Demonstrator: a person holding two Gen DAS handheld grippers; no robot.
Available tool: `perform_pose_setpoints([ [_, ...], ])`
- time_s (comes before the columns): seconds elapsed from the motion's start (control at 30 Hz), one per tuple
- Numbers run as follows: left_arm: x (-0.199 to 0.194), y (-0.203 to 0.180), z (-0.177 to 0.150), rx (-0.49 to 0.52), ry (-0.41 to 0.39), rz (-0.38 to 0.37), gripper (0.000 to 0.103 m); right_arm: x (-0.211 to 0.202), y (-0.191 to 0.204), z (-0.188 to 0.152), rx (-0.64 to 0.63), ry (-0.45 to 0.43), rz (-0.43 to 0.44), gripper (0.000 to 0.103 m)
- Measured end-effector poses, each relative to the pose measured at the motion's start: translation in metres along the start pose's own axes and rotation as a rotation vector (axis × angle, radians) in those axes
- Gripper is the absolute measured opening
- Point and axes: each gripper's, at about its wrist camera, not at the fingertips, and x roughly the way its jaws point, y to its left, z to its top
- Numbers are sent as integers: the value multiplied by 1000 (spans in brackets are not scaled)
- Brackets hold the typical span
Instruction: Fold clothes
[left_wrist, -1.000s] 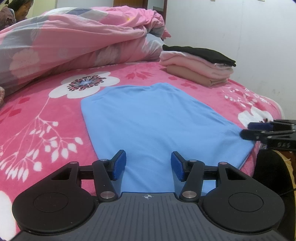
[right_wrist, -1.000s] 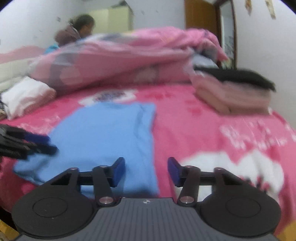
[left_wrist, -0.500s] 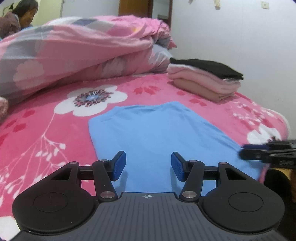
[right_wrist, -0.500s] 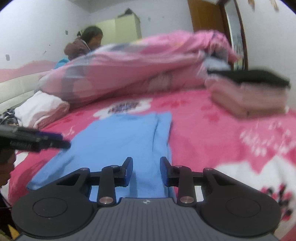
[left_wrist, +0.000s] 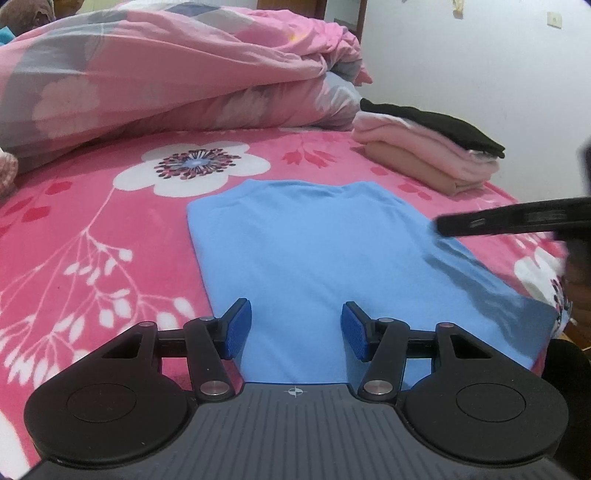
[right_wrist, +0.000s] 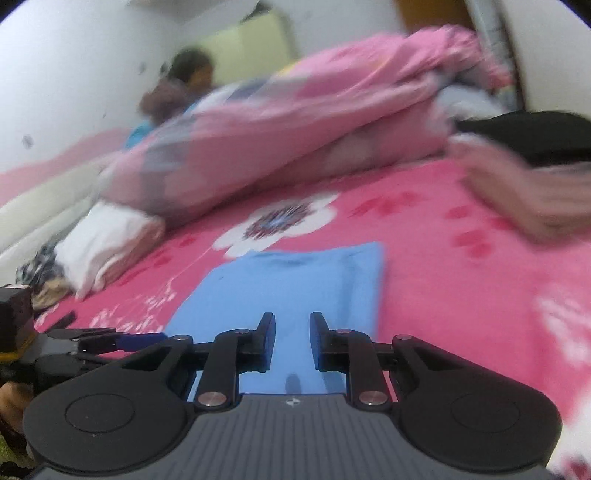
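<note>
Left wrist view: your left gripper (left_wrist: 295, 330) hangs half open and empty over the near hem of the light blue folded cotton shirt (left_wrist: 325, 254), which lies flat mid-frame on the pink floral bedspread (left_wrist: 92, 236). Since a second ago your right gripper (left_wrist: 509, 221) has swung in from the right edge, higher over the shirt's side.

Right wrist view: that right gripper (right_wrist: 291, 341) is closing, jaws now narrow, nothing between them, with the blue shirt (right_wrist: 295, 284) beneath. Judging by this, the next fold has yet to begin.

Right-wrist view motion-blurred; folded clothes stack (right_wrist: 535, 192) smeared, edge-cropped
</note>
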Motion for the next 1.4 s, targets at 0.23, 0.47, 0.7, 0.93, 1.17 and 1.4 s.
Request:
perform_pose_setpoints([
  [0.23,-1,9,-4,-11,-22,-47,56,24,-31,25,53,161,-126,22],
  [0.47,-2,11,-11,-14,-59,-63,57,77,-4,58,-49,226,-30,22],
  [0.7,0,19,-14,-48,-76,-100,58,81,-49,73,68,182,-151,22],
  [0.93,-1,22,-15,-62,-86,-115,59,110,-22,77,19,234,-25,22],
  [1.17,0,28,-17,-97,-97,-145,60,102,-41,95,33,185,-180,22],
  [1.4,-2,29,-18,-111,-104,-157,60,165,4,87,-38,348,40,22],
])
